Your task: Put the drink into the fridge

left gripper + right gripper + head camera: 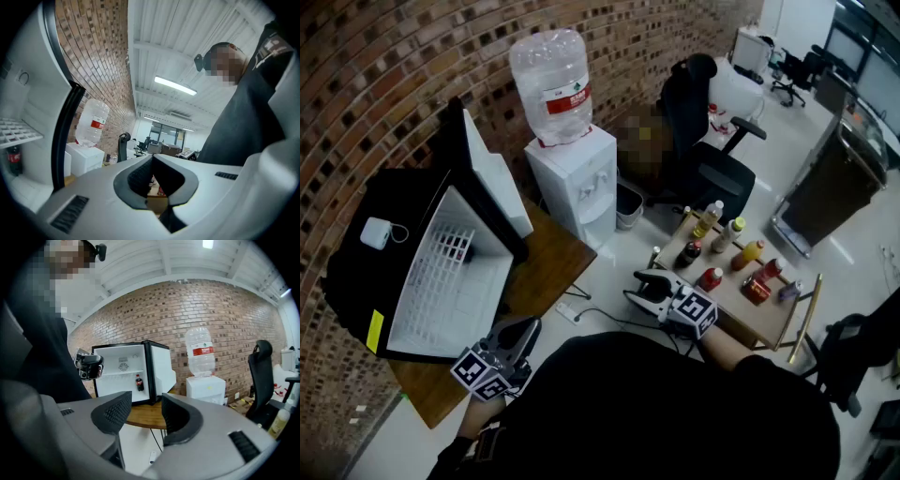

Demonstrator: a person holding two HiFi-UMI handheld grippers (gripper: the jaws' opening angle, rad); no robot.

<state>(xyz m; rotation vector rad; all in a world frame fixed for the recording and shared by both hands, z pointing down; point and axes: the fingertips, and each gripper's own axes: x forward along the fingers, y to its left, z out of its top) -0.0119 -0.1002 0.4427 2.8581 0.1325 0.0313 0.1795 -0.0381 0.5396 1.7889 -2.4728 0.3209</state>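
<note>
No drink in hand yet: the drinks (732, 234) stand bunched on the low bench (745, 321), and one cola bottle (461, 251) already sits inside the open fridge (441, 309). Your right claw (144, 401) is released and empty, jaws apart. It hovers beside the bench's near end but is aimed toward the fridge. Your left claw (151, 161) is clenched on nothing, low by the fridge's front. Risks, as I judge them: the drinks crowd each other, so reaching in for one will likely topple a neighbour. A high grip on a tall round one may let it swing or slip. At the fridge, a careless entry could knock over the cola bottle, and the left claw may block your path.
</note>
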